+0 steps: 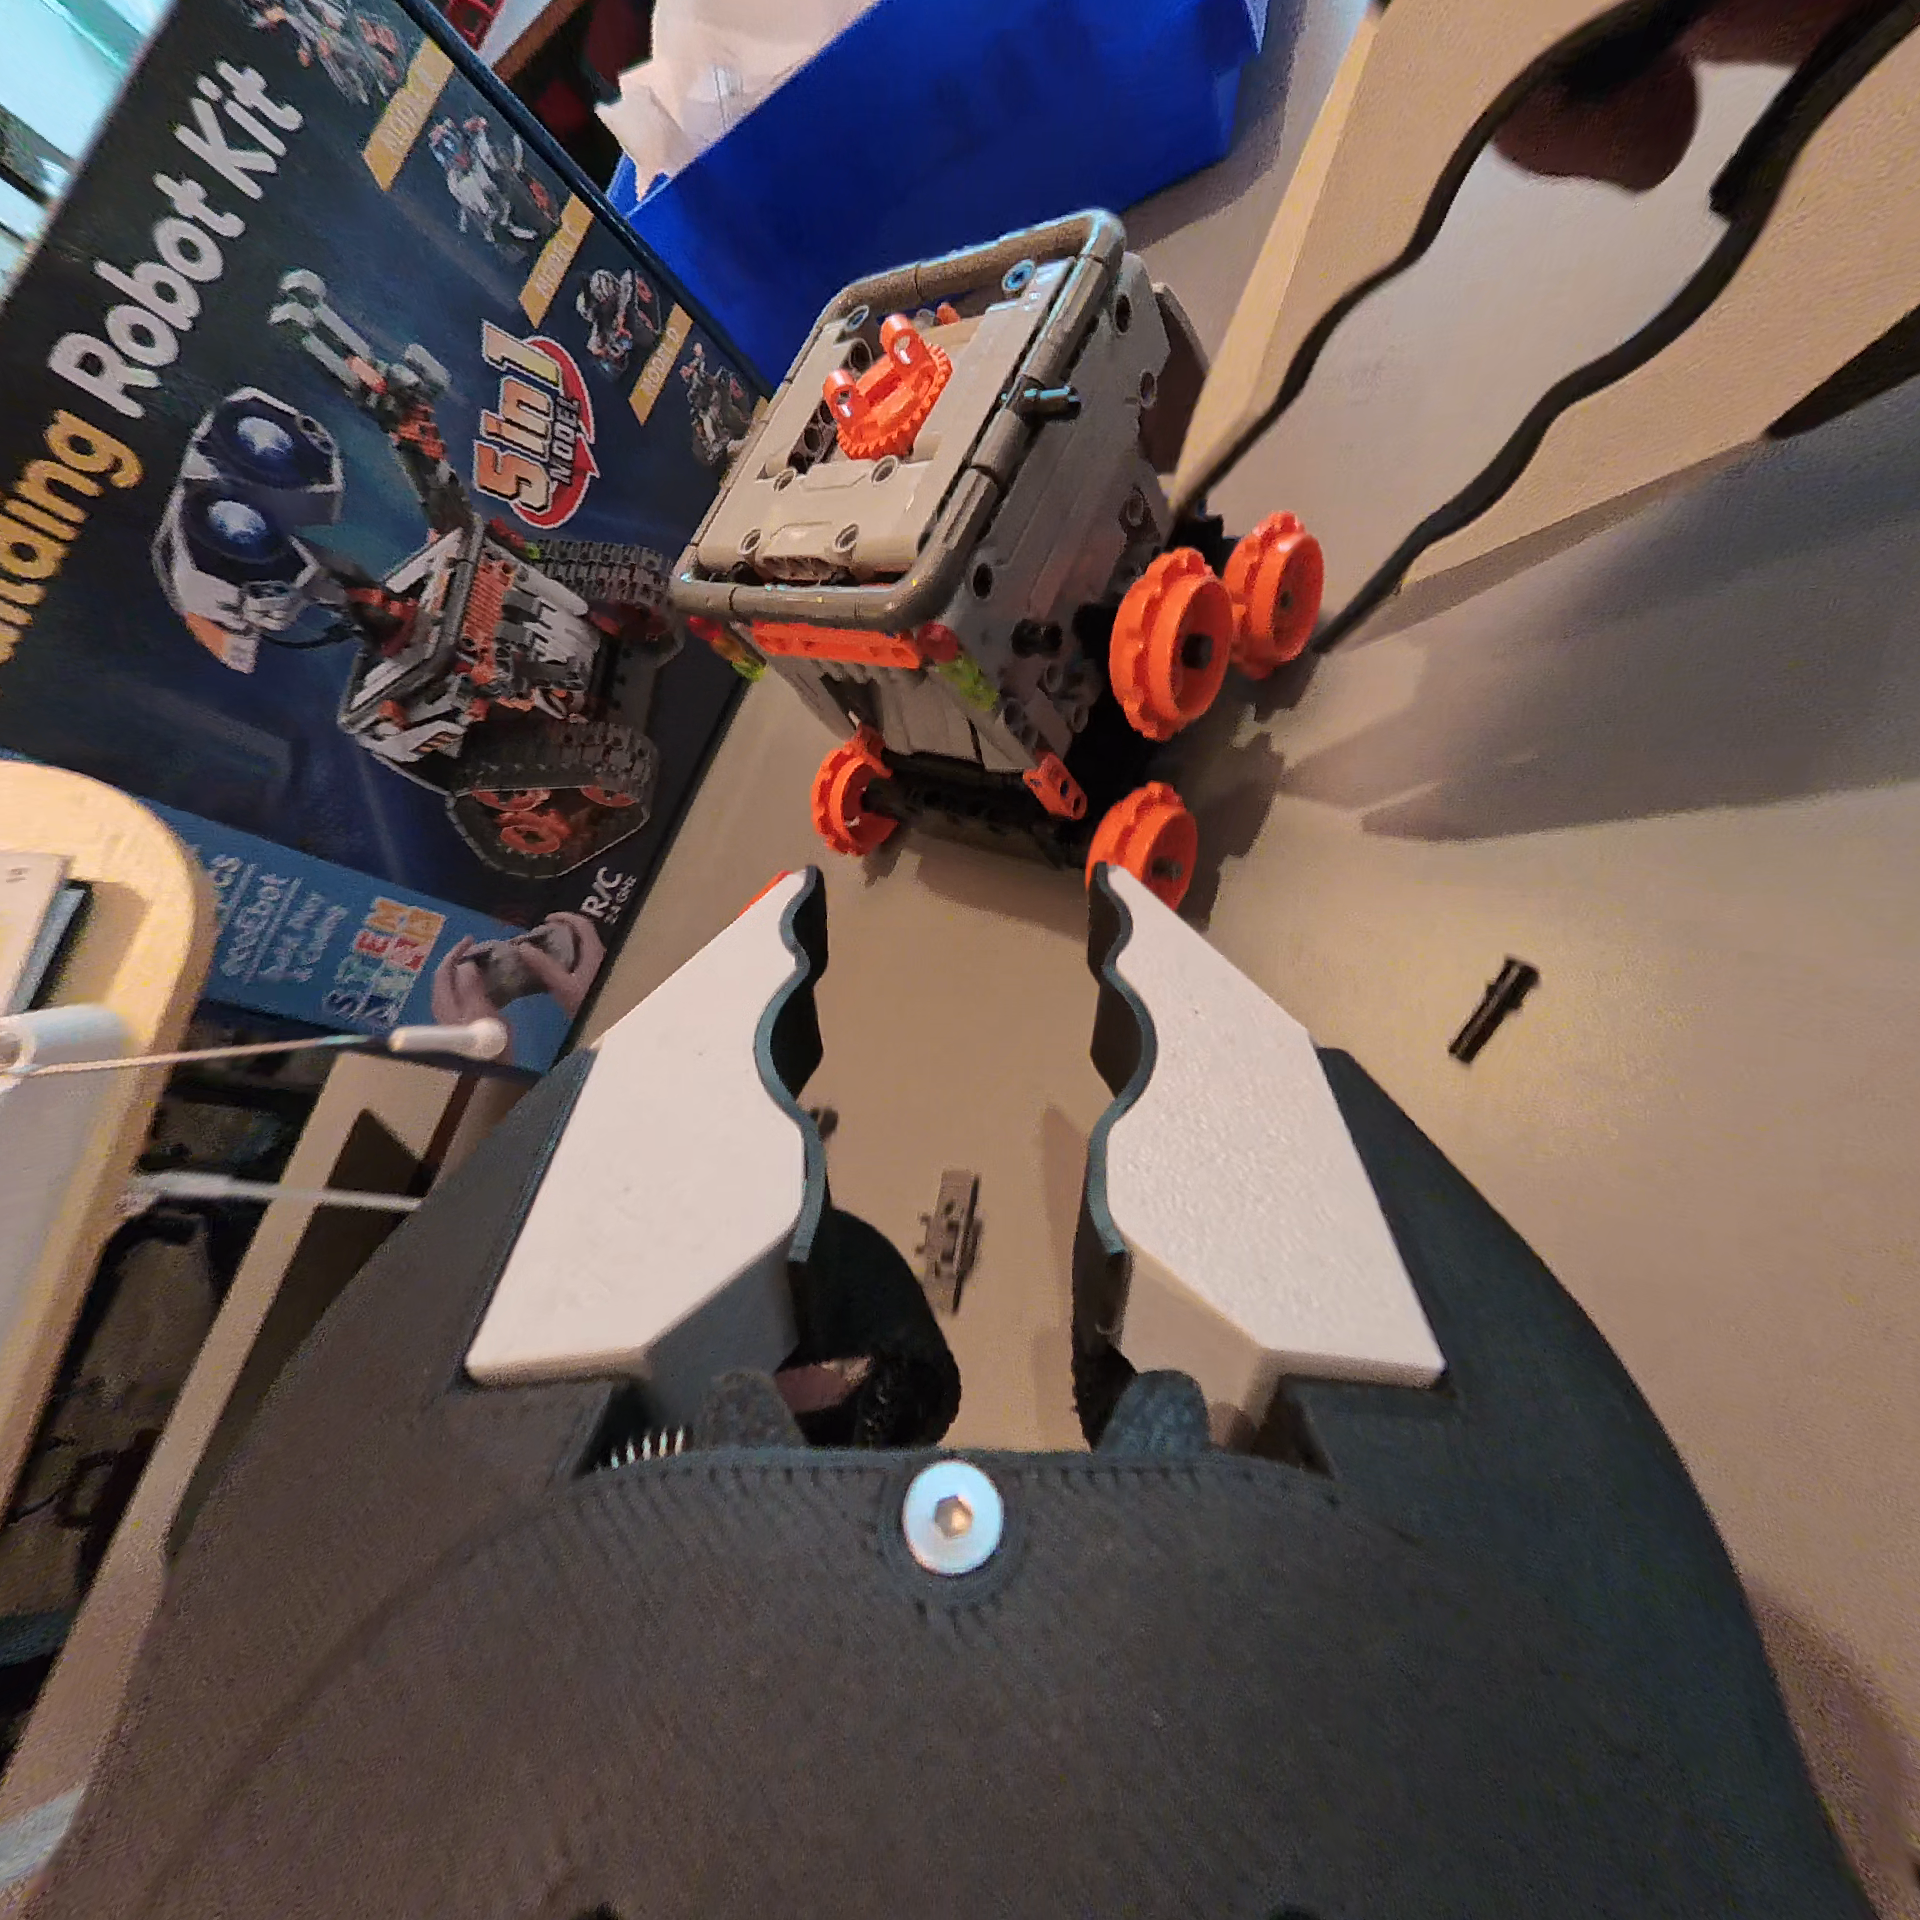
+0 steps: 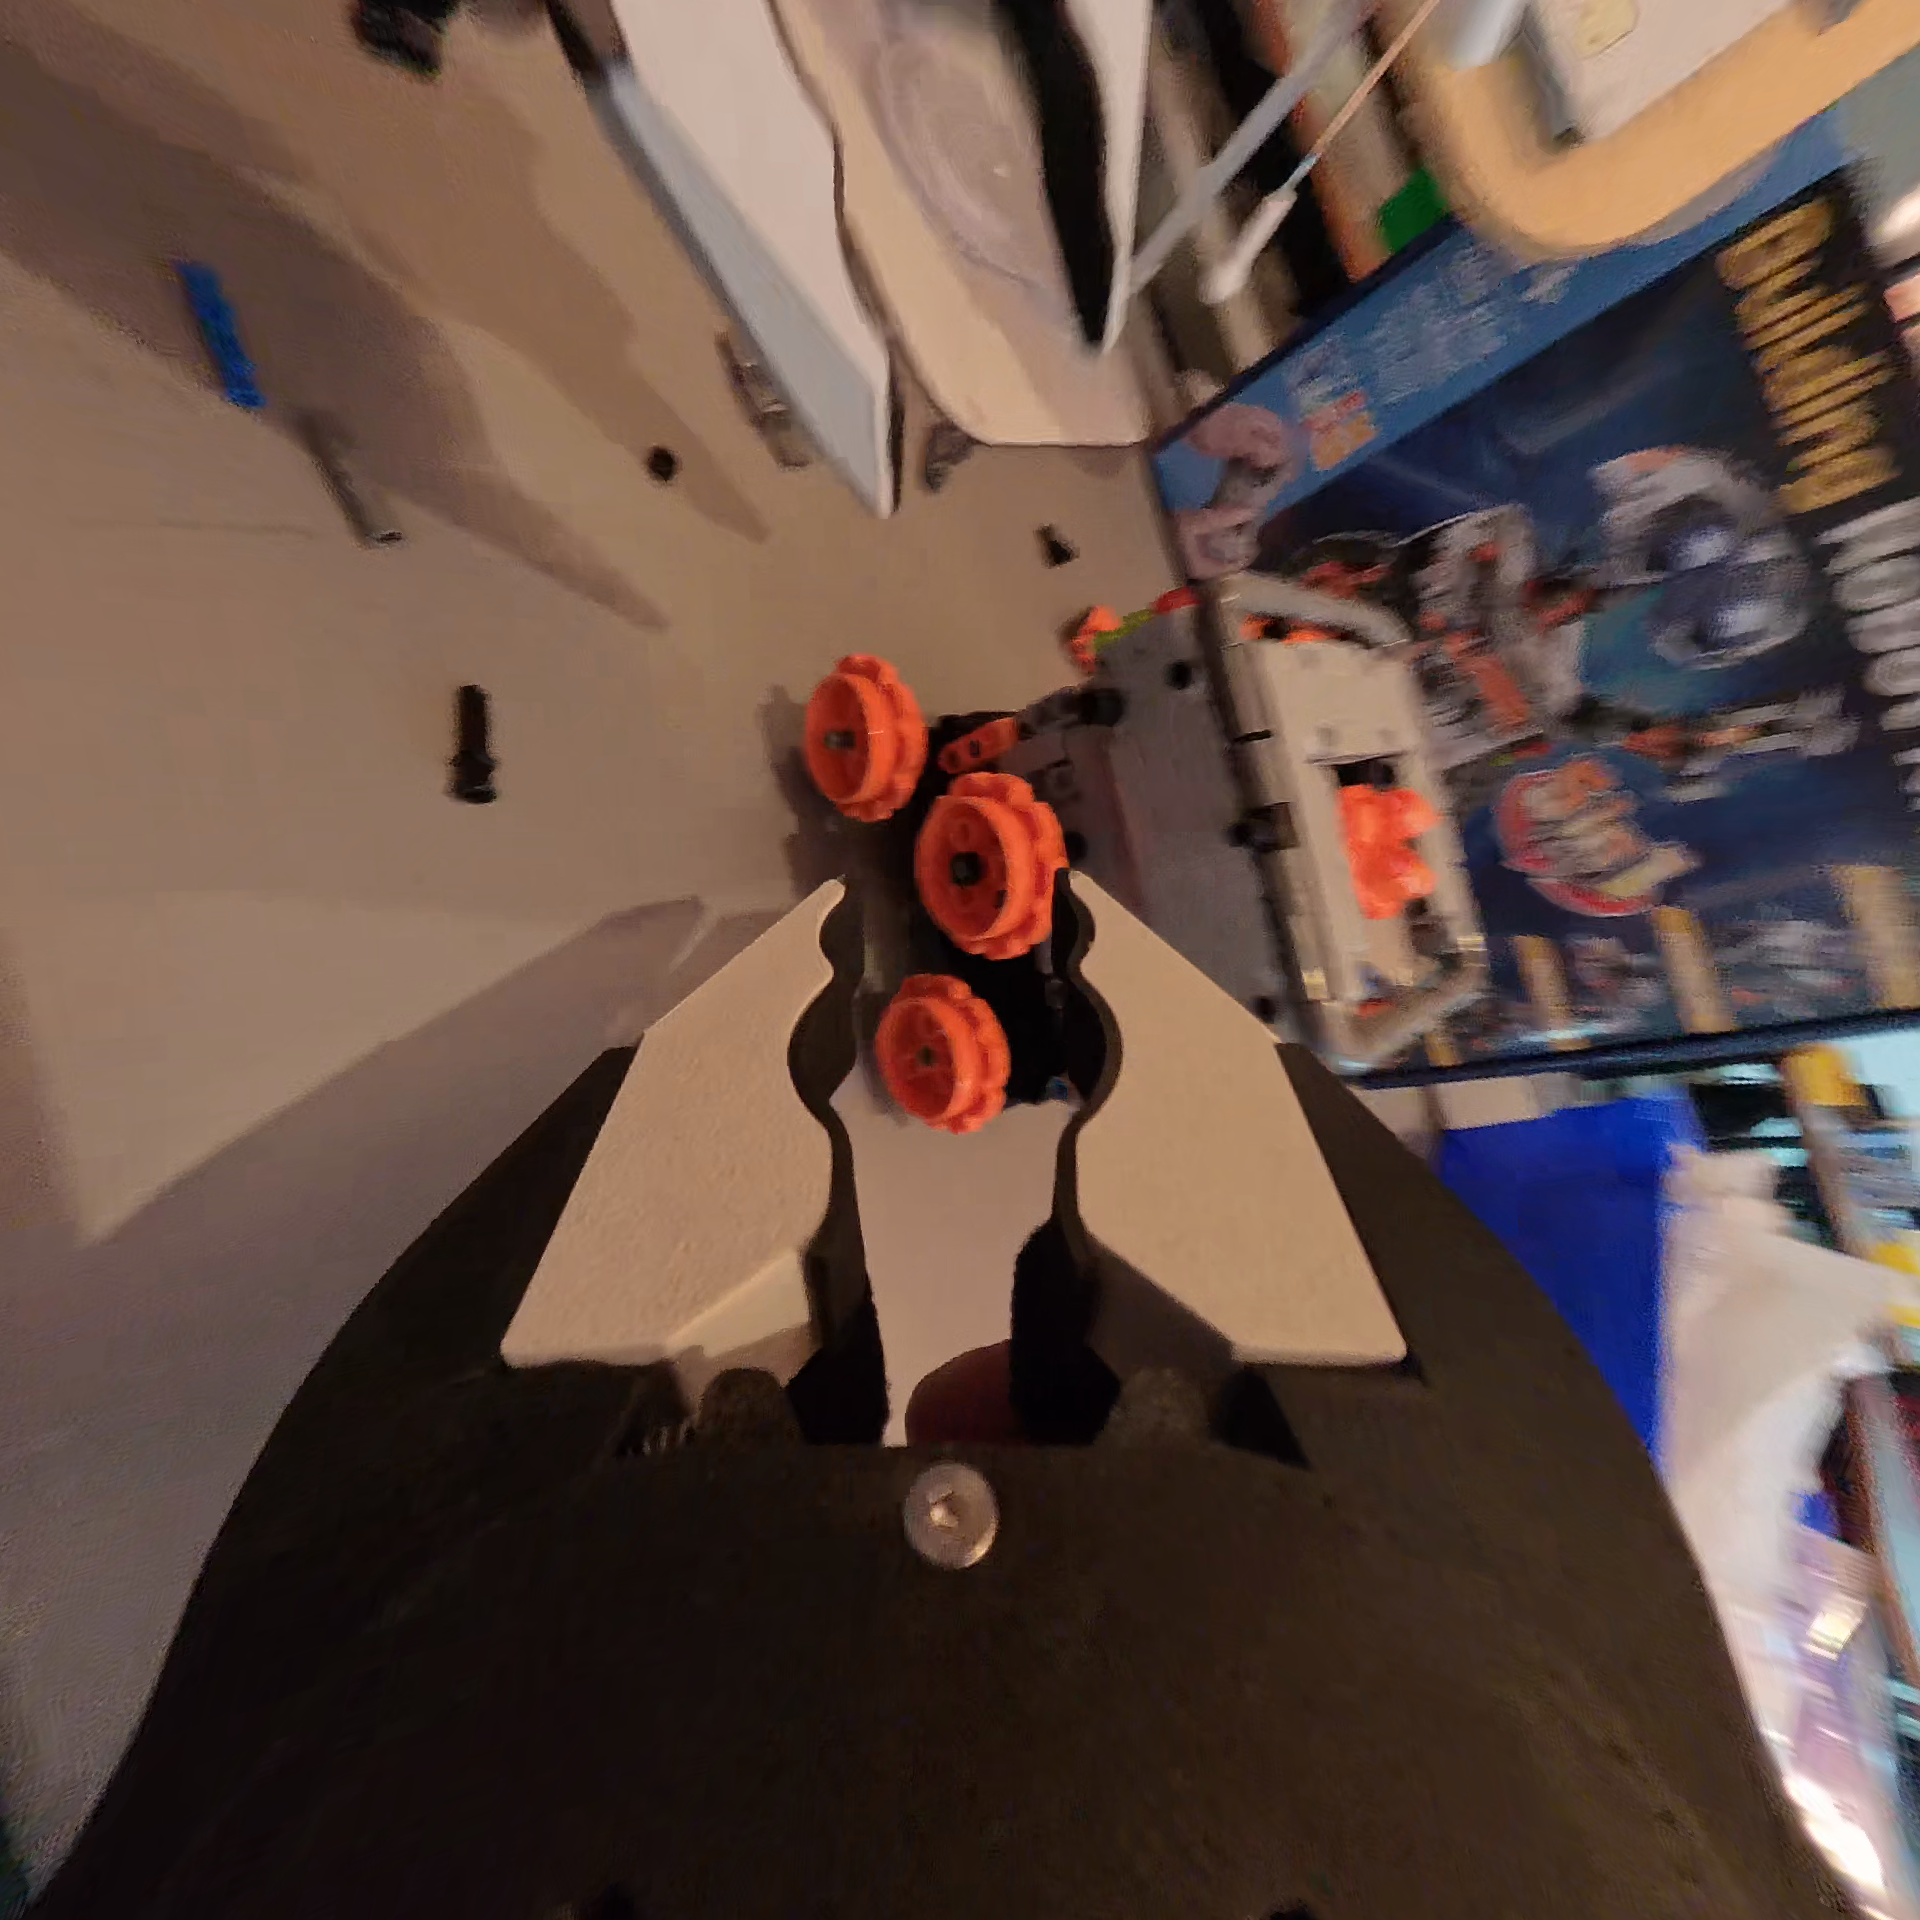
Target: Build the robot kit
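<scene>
Grey plastic brick-built robot vehicle [image 1: 935, 499] with orange toothed wheels [image 1: 1169, 639]: stood on the pale beige desk [image 1: 1558, 1247], just beside a dark blue printed cardboard kit box [image 1: 312, 468] propped at its far side. Rigid but made of pressed-together pieces, so probably light and liable to shed parts if squeezed on a wheel or on the orange gear [image 1: 888, 390] set in its top; safest taken by the boxy grey body or the rounded grey frame around the top.

Left gripper [image 1: 956, 925]: jaws apart, nothing between them, hung near the vehicle's front wheels without touching. A small black pin [image 1: 1493, 1010] and a small dark grey connector piece [image 1: 951, 1231] lay loose on the desk close by.

Right gripper [image 2: 956, 925]: jaws apart at either side of the vehicle's wheel row [image 2: 987, 862], one wheel [image 2: 940, 1049] lying between the fingers; contact hard to judge through the blur, perhaps none. Further off in that view, a blue strip [image 2: 220, 332] and another black pin [image 2: 473, 743].
</scene>
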Demonstrator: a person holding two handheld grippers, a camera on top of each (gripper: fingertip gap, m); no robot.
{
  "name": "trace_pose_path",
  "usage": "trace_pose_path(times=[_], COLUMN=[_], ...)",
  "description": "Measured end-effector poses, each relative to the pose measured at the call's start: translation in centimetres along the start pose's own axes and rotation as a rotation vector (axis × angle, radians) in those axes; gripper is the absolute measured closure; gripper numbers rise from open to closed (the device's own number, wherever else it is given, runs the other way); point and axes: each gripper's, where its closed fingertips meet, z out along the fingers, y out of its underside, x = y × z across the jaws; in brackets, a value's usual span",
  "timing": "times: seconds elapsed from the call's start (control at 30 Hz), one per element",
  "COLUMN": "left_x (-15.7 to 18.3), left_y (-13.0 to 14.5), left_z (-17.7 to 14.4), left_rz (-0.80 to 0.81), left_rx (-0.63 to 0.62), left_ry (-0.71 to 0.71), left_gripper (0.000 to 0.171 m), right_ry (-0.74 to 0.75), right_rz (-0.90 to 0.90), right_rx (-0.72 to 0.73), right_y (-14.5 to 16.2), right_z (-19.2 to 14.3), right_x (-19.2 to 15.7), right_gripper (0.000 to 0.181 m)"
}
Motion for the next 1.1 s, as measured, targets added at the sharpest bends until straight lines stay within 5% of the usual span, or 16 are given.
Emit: trace_pose_path(times=[0.17,0.33,0.43,0.57,0.67,0.83,0.97,1.1], left_x=[-1.7,-6.6,-11.4,-18.5,-22.7,-22.7,-20.9,-20.4], left_y=[1.0,3.1,8.0,18.7,25.1,33.0,36.7,38.4], left_z=[-6.1,-15.5,-21.5,-28.0,-29.8,-31.1,-30.9,-28.4], left_rz=[0.087,0.142,0.163,0.171,0.048,-0.106,-0.185,-0.336], left_rx=[-0.058,-0.132,-0.289,-0.572,-0.665,-0.836,-0.879,-0.831], left_ry=[-0.124,-0.289,-0.335,-0.304,-0.241,-0.068,-0.016,-0.058], left_gripper=[0.122,0.128,0.133,0.138,0.135,0.122,0.112,0.119], right_ry=[-0.156,-0.218,-0.225,-0.233,-0.236,-0.179,-0.148,-0.109], right_rz=[0.015,-0.037,-0.092,-0.085,-0.080,-0.166,-0.175,-0.195], right_rx=[-0.201,0.015,0.117,0.241,0.301,0.320,0.315,0.307], right_y=[3.4,-4.1,-9.7,-15.5,-17.0,-14.4,-13.4,-13.2], right_z=[0.2,-1.0,0.4,3.2,5.9,8.5,8.8,8.1], right_x=[-2.4,-3.4,-4.4,-5.3,-6.5,-7.1,-6.3,-6.1], right_gripper=[0.153,0.158,0.158,0.158,0.159,0.169,0.173,0.174])
